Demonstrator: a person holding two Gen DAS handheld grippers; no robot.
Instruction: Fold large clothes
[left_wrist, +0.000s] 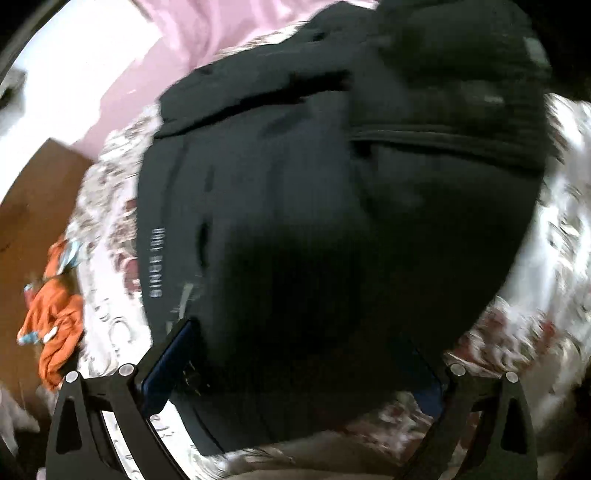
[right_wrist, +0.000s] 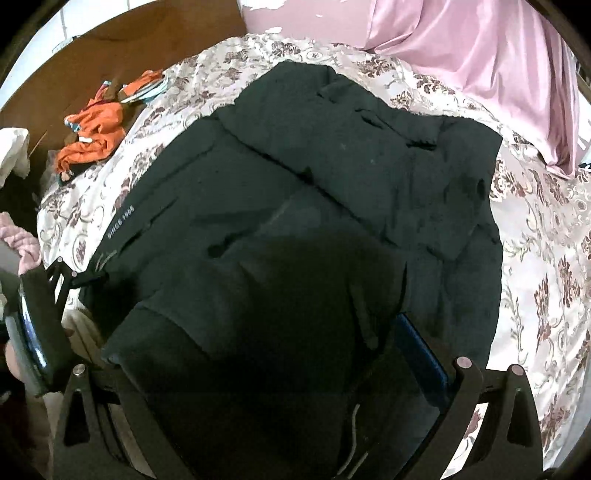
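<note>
A large black padded jacket (left_wrist: 314, 184) with small white lettering near its edge lies spread on the floral bedspread (left_wrist: 554, 266). My left gripper (left_wrist: 303, 334) is down at the jacket's near hem, fingers wide apart with black fabric bulging between them; its blue left pad (left_wrist: 166, 365) shows, and the right one is mostly covered. In the right wrist view the jacket (right_wrist: 332, 166) fills the middle. My right gripper (right_wrist: 273, 321) is also spread wide, a dark fold draped over the gap, and only the blue right pad (right_wrist: 421, 350) is visible. The left gripper (right_wrist: 66, 273) touches the jacket's left edge.
A crumpled orange garment (right_wrist: 92, 136) lies off the bedspread's left side on the brown surface (right_wrist: 110, 44). Pink satin cloth (right_wrist: 480, 59) is bunched at the far right of the bed. The floral bedspread (right_wrist: 546, 258) is bare to the right of the jacket.
</note>
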